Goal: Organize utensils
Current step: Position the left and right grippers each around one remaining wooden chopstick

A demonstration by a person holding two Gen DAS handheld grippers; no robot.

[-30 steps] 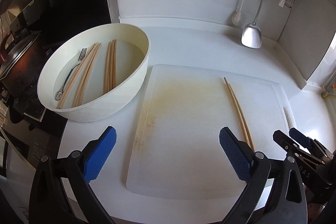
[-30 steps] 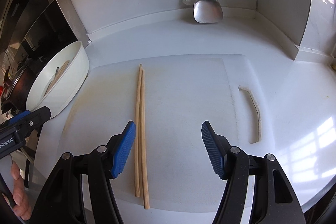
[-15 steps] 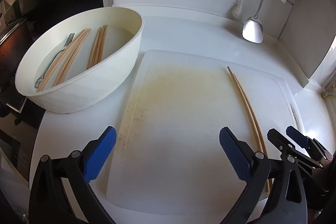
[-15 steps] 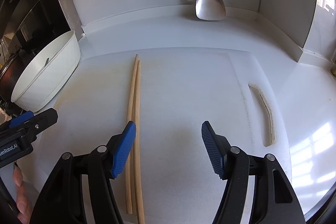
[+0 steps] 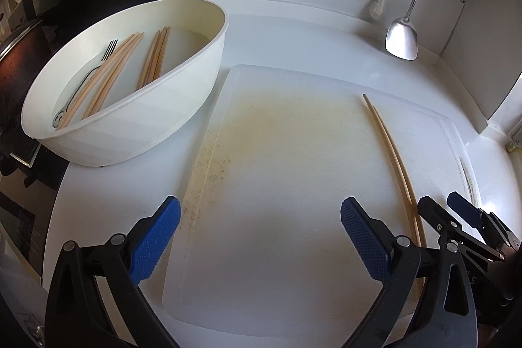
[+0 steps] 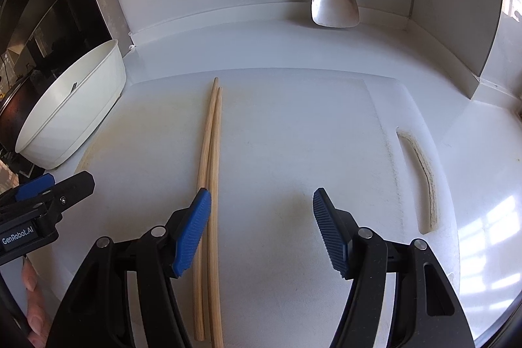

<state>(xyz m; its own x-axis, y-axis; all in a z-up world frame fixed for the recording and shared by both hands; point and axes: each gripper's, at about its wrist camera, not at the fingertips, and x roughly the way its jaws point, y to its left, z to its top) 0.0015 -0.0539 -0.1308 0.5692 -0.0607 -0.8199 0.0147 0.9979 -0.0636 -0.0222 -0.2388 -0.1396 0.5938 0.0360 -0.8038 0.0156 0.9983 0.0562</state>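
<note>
1. Chopstick pair [image 6: 210, 172] on cutting board [image 6: 293, 136], left of centre in the right wrist view, lying side by side and touching. Prob. light, stiff, thin wood; may roll or split apart. Best pinch mid-length, across both.
2. Right hand-held gripper [image 6: 261, 224]: spread wide, holding nothing. Sticks run just beside/under its left pad, not centred between the jaws.
3. Left hand-held gripper [image 5: 259, 238]: spread, holding nothing, over the board. Sticks lie right of it; bowl [image 5: 182, 119] w/ more chopsticks + fork in the upper left.

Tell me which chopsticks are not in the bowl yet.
The pair of chopsticks lying on the cutting board, beside the right claw; the others lie inside the white bowl.
</note>
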